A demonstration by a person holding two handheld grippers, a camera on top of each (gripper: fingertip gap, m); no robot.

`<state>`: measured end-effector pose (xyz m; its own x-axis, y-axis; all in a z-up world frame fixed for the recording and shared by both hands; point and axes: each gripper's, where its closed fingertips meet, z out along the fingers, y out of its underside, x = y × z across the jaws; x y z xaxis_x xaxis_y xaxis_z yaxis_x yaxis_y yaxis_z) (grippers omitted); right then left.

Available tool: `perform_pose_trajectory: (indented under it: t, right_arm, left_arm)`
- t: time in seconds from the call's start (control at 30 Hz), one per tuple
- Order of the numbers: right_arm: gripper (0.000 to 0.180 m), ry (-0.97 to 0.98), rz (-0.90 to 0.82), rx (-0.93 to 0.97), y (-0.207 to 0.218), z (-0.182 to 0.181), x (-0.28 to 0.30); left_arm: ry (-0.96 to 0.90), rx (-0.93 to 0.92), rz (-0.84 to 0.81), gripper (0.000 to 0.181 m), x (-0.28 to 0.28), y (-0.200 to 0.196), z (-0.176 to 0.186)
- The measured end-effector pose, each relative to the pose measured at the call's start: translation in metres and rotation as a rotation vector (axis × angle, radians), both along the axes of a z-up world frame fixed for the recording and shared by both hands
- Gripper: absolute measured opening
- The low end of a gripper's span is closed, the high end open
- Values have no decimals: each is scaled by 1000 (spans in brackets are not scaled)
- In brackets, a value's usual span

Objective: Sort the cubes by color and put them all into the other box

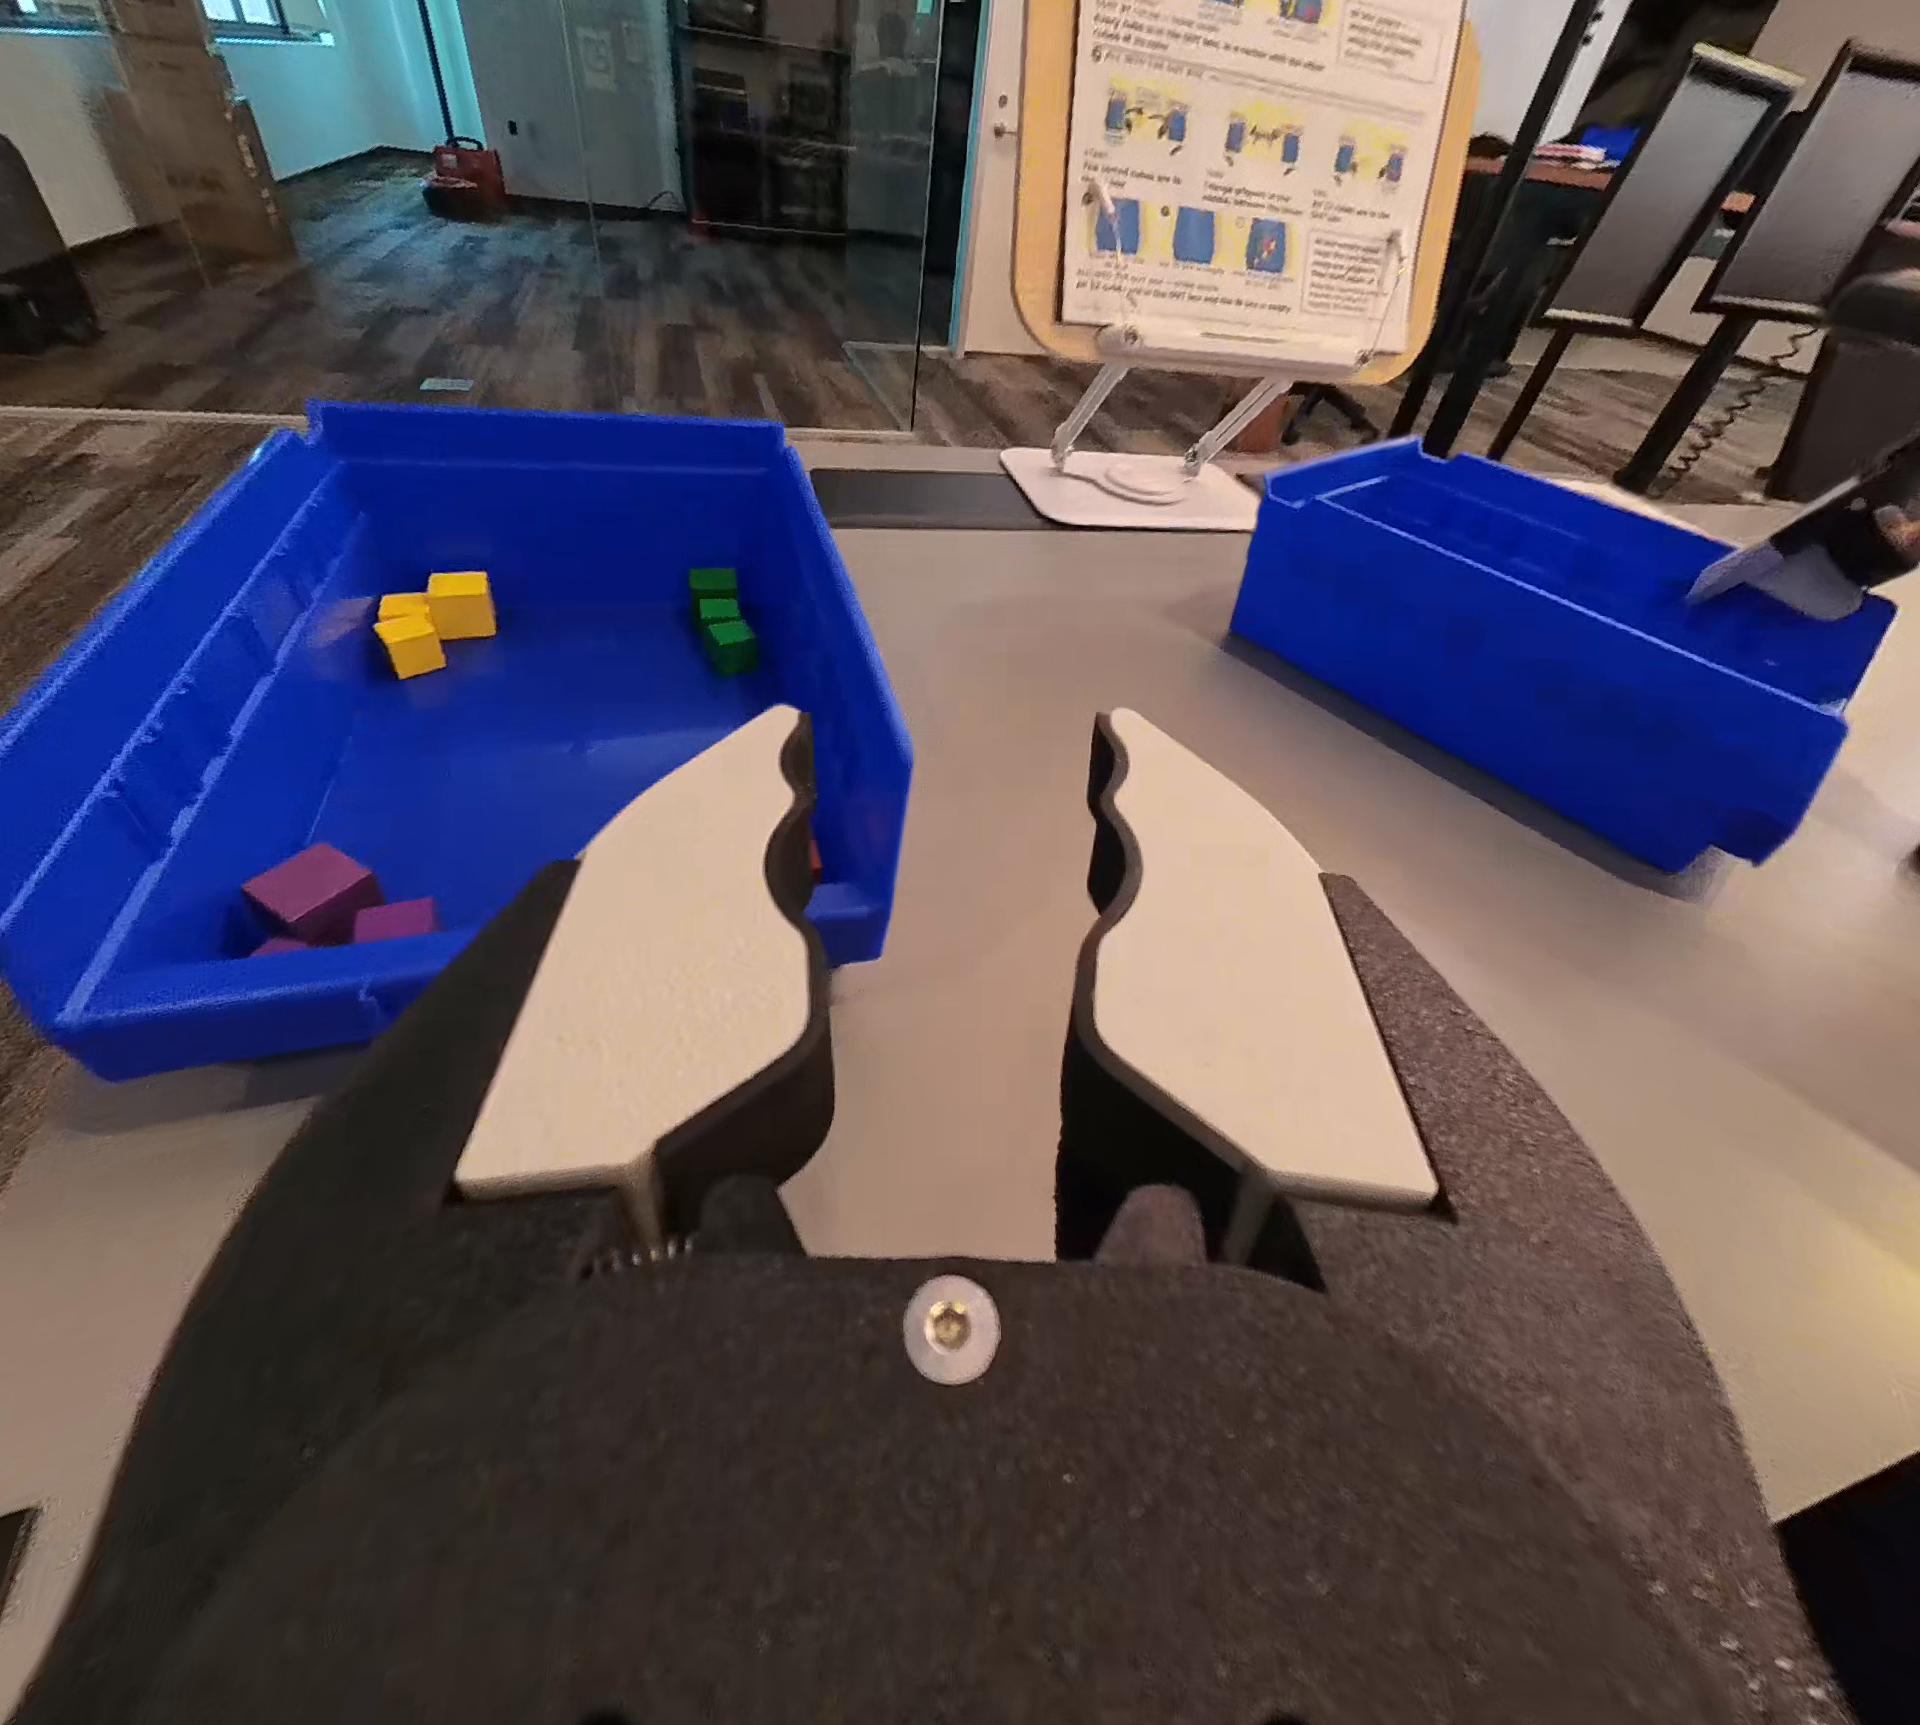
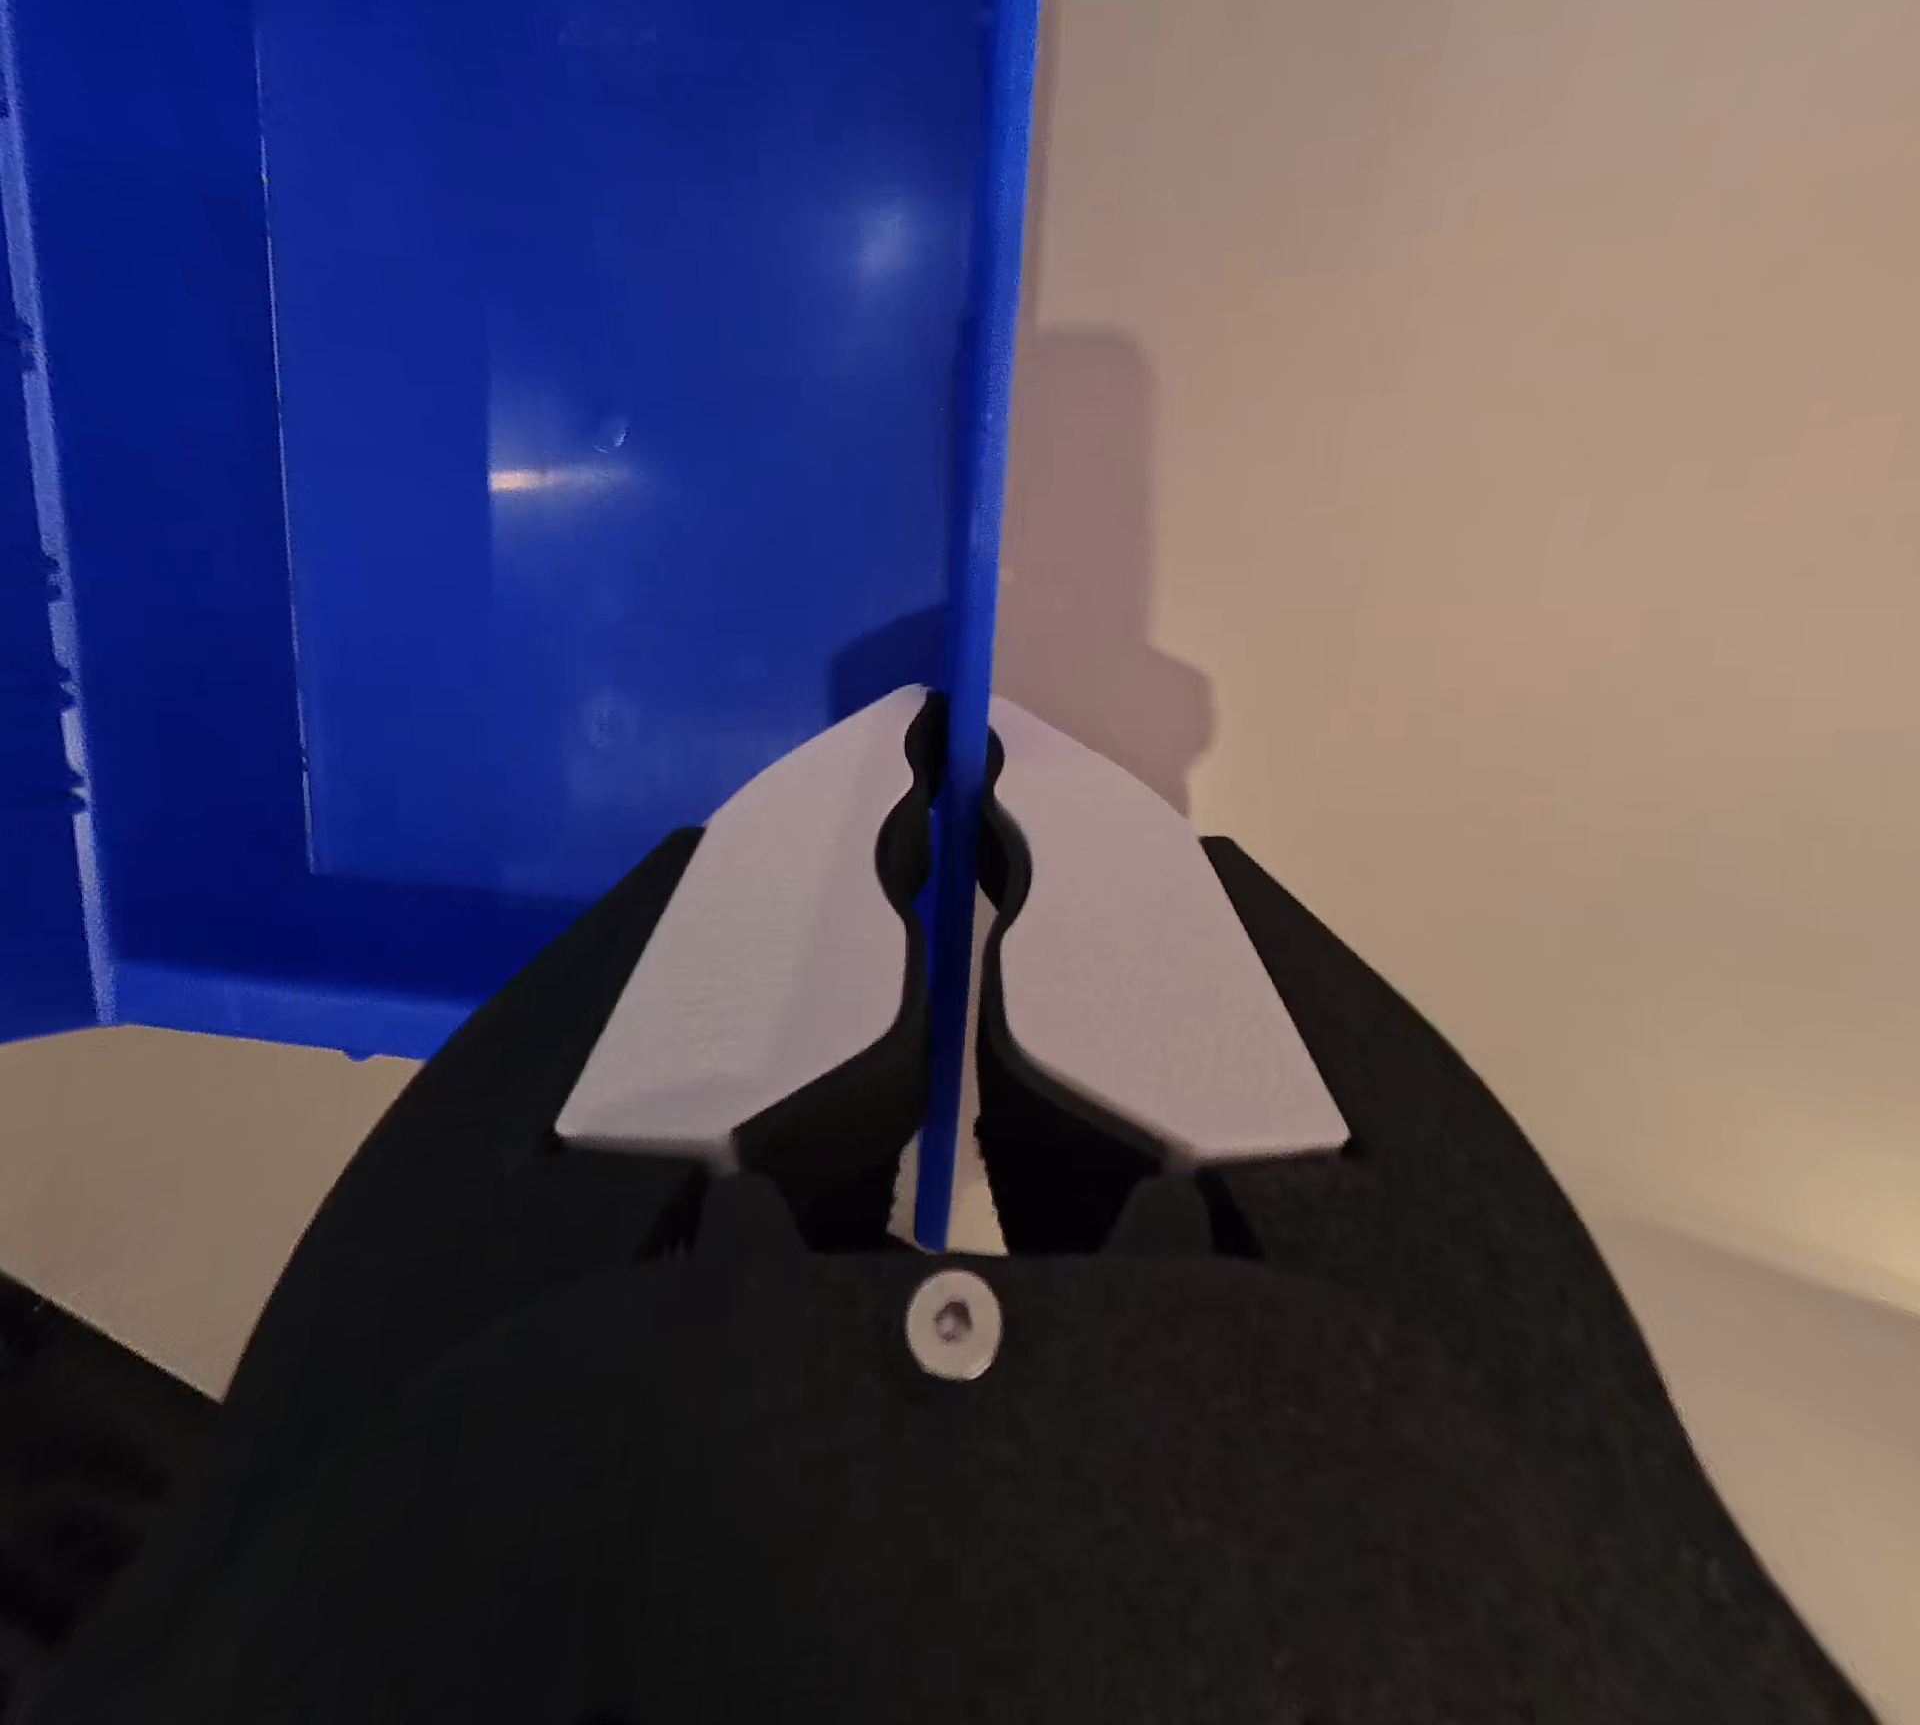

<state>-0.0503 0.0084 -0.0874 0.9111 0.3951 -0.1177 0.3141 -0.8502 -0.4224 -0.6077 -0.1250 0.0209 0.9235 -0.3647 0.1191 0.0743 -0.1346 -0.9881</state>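
In the left wrist view a blue box (image 1: 156,719) on the left holds yellow cubes (image 1: 434,621) at the far left, green cubes (image 1: 722,621) at the far right and purple cubes (image 1: 322,896) at the near left. A bit of red shows behind my left finger by the box's near right corner. My left gripper (image 1: 948,719) is open and empty over the grey table, just right of that box. A second blue box (image 1: 1507,699) stands at the right; the right wrist view shows no cubes on its floor. My right gripper (image 2: 958,699) is shut on its side wall (image 2: 1003,273) and also shows in the left wrist view (image 1: 1766,579).
A white stand (image 1: 1132,486) with an instruction sheet (image 1: 1257,65) stands at the table's far edge between the boxes. A black strip (image 1: 904,499) lies along that edge. Bare grey table (image 1: 1049,636) lies between the two boxes. Glass walls and chairs are beyond.
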Motion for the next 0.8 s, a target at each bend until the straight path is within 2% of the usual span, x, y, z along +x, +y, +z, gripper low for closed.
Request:
perform_pose_trajectory:
  t: [0.23, 0.5, 0.8]
  right_arm:
    - [3, 25, -118, -21, -19, -2, 127]
    - [3, 31, -288, -42, -58, -4, 270]
    - [4, 68, -451, -43, -94, -5, 361]
  left_arm:
    - [-27, 12, 13, 46, 11, -2, 10]
    - [30, 7, -7, 46, 44, 1, 15]
    - [87, -7, -34, 46, 82, 14, 18]
